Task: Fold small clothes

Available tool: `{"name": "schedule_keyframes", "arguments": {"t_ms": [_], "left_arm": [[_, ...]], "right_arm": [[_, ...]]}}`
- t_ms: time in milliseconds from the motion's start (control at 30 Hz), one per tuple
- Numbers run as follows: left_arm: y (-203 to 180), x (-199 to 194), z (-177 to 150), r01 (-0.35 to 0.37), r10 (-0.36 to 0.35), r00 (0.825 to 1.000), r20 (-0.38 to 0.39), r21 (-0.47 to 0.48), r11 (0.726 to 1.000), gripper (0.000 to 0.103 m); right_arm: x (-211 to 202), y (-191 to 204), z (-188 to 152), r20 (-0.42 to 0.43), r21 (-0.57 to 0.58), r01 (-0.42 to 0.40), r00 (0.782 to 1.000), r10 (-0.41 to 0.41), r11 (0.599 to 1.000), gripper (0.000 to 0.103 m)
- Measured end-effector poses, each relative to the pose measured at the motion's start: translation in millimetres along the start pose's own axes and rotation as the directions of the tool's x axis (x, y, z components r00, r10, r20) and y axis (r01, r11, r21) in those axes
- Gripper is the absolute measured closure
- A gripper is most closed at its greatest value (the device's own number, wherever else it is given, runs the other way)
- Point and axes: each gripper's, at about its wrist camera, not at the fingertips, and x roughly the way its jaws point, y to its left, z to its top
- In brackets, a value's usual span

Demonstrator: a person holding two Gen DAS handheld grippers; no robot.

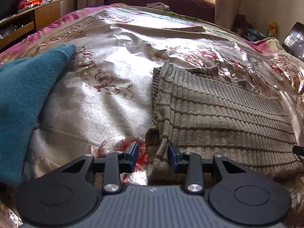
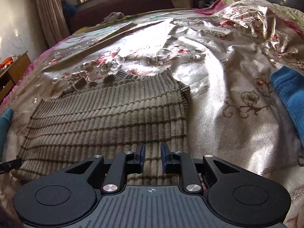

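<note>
Left gripper (image 1: 153,154) wide at sweater (image 1: 218,110) edge | right gripper (image 2: 153,156) narrow over hem

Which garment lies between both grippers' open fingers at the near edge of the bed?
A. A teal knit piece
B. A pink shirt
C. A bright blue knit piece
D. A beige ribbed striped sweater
D: the beige ribbed sweater spreads ahead of the right gripper, and its near left corner sits at the left gripper.

Ribbed beige sweater on the bed

The striped beige sweater (image 1: 218,110) (image 2: 106,117) lies flat, collar at the far end, hem near. A teal garment (image 1: 24,98) lies to its left, a blue knit (image 2: 288,93) well to its right.
</note>
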Motion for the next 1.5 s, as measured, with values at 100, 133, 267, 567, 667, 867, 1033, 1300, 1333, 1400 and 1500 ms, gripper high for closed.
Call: {"name": "schedule_keyframes", "arguments": {"t_ms": [100,133,267,567,667,867,1033,1300,1333,1400,1500], "left_arm": [[7.4,3.3,-4.9,-0.020,0.020,0.999,-0.030,-0.011,1.000,0.061],[10.4,2.3,-5.9,-0.012,0.012,0.999,-0.031,-0.027,1.000,0.061],[14.4,-3.7,-7.0,-0.011,0.010,1.000,-0.022,-0.049,0.999,0.061],[8.7,-17.7,-9.2,-0.003,0.003,1.000,-0.015,-0.041,0.999,0.062],[8.5,-22.5,-11.6,0.004,-0.004,1.000,-0.007,-0.042,0.999,0.062],[8.1,-21.5,-16.0,-0.004,0.003,0.999,-0.036,-0.026,1.000,0.062],[7.6,-24.8,-17.5,-0.005,0.004,0.999,-0.037,-0.023,1.000,0.062],[5.2,-26.5,-20.0,-0.005,0.005,0.999,-0.045,-0.011,1.000,0.062],[4.7,-26.7,-20.2,-0.005,0.005,0.999,-0.045,-0.010,1.000,0.062],[3.6,-26.6,-20.2,-0.006,0.005,0.999,-0.047,-0.008,1.000,0.062],[2.3,-27.5,-20.5,-0.005,0.005,0.999,-0.047,-0.003,1.000,0.062]], "right_arm": [[9.5,-4.5,-9.1,-0.053,0.007,0.048,0.997,-0.048,0.999,0.085],[8.5,-7.5,-10.9,-0.056,0.024,0.050,0.997,-0.049,0.998,0.085],[-2.0,-10.6,-13.3,-0.028,0.024,0.051,0.998,-0.050,0.998,0.085],[-10.3,-10.9,-18.1,-0.043,0.029,0.077,0.996,-0.075,0.997,0.085],[-16.4,-12.5,-21.6,-0.032,0.036,0.093,0.995,-0.092,0.995,0.085],[-13.8,-14.4,-29.1,-0.071,0.016,0.119,0.991,-0.117,0.993,0.085],[-22.2,-14.1,-28.8,-0.051,0.035,0.103,0.994,-0.101,0.994,0.083],[-22.1,-15.3,-32.4,-0.061,0.037,0.108,0.993,-0.106,0.993,0.079],[-23.4,-15.8,-32.3,-0.057,0.039,0.105,0.993,-0.102,0.994,0.079],[-22.2,-16.0,-32.7,-0.065,0.028,0.111,0.992,-0.109,0.993,0.079],[-18.1,-19.7,-33.7,-0.083,0.037,0.116,0.990,-0.113,0.993,0.079]]}}
